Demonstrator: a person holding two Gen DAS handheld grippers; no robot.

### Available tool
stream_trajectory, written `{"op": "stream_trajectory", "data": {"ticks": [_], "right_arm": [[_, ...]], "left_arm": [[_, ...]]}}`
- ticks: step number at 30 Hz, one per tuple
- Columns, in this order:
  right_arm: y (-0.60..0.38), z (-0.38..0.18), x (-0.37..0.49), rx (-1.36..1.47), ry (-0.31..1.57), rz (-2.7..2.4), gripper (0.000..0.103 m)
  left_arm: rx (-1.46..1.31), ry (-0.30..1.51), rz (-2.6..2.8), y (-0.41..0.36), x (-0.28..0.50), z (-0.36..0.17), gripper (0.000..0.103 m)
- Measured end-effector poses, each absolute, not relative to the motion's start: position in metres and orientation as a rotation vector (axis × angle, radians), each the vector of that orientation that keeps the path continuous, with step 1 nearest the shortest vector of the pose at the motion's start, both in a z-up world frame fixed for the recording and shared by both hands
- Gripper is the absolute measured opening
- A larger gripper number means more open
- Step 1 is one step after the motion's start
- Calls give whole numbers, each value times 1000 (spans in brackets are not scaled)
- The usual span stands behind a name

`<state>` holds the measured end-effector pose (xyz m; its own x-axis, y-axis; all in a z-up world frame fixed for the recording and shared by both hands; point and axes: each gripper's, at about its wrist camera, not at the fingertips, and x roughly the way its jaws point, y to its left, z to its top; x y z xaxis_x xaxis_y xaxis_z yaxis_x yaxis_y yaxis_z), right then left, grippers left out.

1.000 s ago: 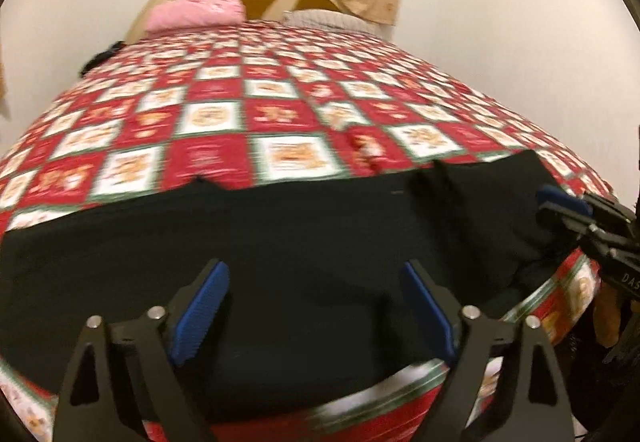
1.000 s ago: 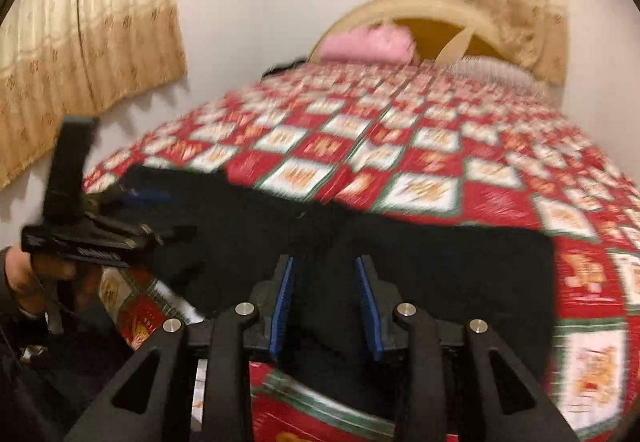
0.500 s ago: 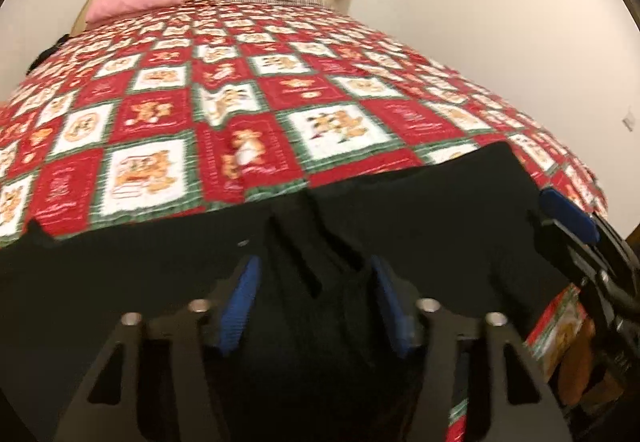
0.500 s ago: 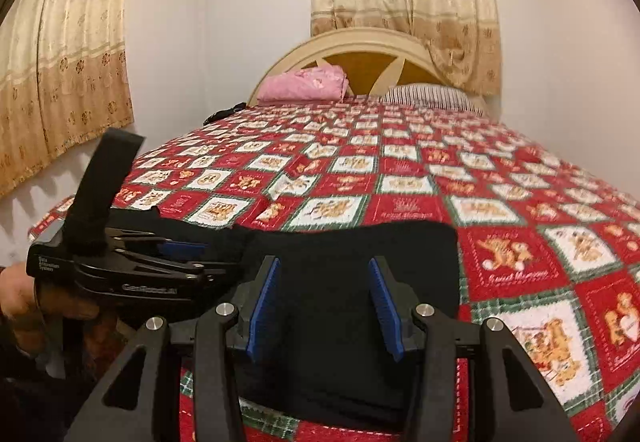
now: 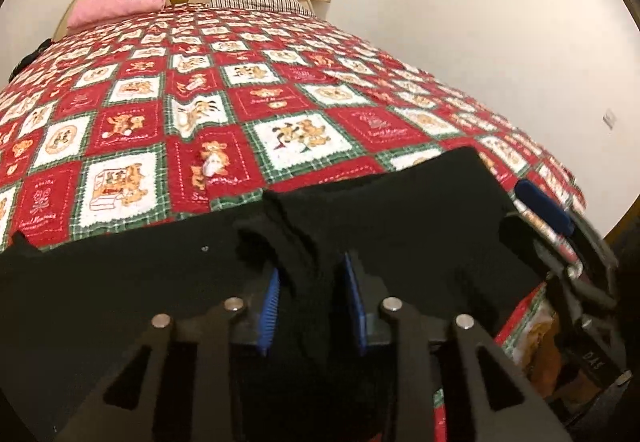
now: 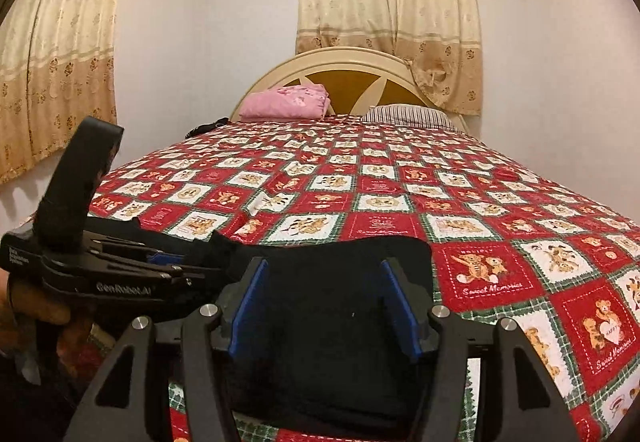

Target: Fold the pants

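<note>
Black pants (image 5: 400,238) lie across the near edge of the bed. My left gripper (image 5: 312,306) is narrowed on a raised bunch of the black fabric at the crotch fold. In the right wrist view the pants (image 6: 328,322) lie under my right gripper (image 6: 324,306), which is open wide with its blue pads either side of the waist end. The left gripper shows at the left of the right wrist view (image 6: 160,262). The right gripper shows at the right edge of the left wrist view (image 5: 548,210).
The bed carries a red, white and green teddy-bear quilt (image 6: 400,182). A pink folded cloth (image 6: 286,104) and a striped pillow (image 6: 404,114) lie by the headboard (image 6: 340,70). Curtains (image 6: 392,10) hang behind. A white wall is on the right.
My left gripper has closed from wide open onto a bunch of the pants fabric and moved right along the pants. My right gripper has opened wider over the waist end.
</note>
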<state>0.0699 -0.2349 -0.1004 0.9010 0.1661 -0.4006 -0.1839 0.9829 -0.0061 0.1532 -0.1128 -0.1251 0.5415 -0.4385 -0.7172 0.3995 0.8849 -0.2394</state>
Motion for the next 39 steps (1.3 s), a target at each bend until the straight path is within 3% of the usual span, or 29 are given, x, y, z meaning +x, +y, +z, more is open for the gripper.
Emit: {"op": "stream_trajectory", "data": {"ticks": [1, 2, 8, 14, 28, 31, 37, 39], "right_arm": [[-235, -101, 70, -47, 410, 180, 60], [-235, -101, 70, -48, 408, 179, 60], [-236, -95, 63, -50, 351, 170, 60], [-221, -99, 61, -93, 363, 248, 66], [-177, -123, 54, -257, 433, 393, 66], [-175, -140, 74, -257, 592, 376, 66], [-172, -137, 72, -278, 587, 364, 67], [-173, -128, 70, -250, 574, 355, 67]], "left_arm": [[-52, 873, -496, -112, 155, -128, 28], [-68, 877, -495, -110, 157, -129, 15], [-110, 842, -528, -89, 148, -110, 13], [-123, 816, -445, -42, 140, -95, 13], [-172, 848, -343, 15, 134, -120, 13], [-168, 865, -323, 17, 140, -134, 13], [-107, 836, -290, 12, 135, -140, 23], [-91, 827, -289, 11, 131, -138, 33]]}}
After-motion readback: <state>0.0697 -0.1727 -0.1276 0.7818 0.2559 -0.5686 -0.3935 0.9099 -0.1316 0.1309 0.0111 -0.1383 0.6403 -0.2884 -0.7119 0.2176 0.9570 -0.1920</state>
